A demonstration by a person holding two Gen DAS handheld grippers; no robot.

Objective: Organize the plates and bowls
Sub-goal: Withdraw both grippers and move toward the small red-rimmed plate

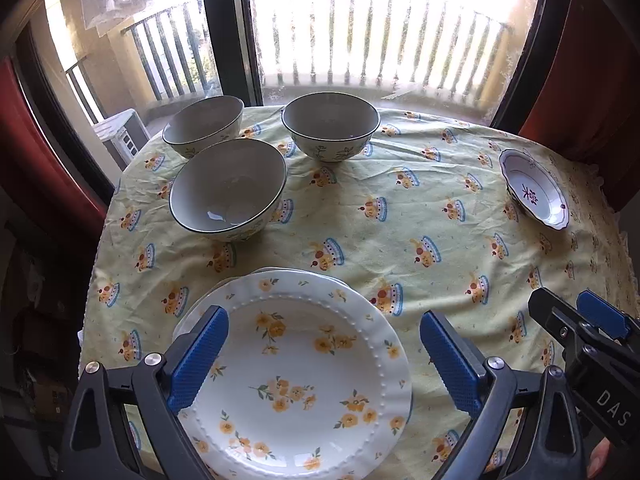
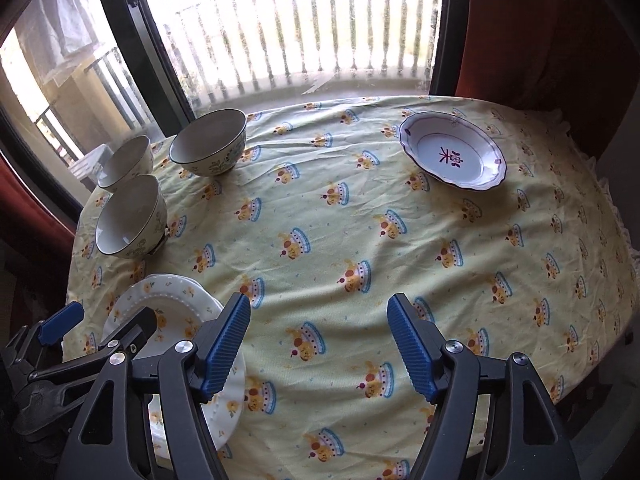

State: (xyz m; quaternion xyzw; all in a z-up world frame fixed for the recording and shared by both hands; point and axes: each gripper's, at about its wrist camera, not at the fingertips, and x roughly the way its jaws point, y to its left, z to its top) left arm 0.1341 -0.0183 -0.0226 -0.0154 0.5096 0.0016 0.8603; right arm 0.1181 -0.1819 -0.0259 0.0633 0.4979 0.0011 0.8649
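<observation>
Floral plate (image 1: 304, 376) hides the plates stacked beneath it.

Left gripper (image 1: 324, 334): black plastic frame w/ triangular cut-outs, silver round screws at pivots, blue ribbed pads on fingers (image 1: 202, 356). Right gripper (image 2: 319, 330): same build, black frame, silver screws, blue ribbed pads. White letters "DAS" on its black body in left wrist view. Bit of bare skin at lower right edge there.
</observation>
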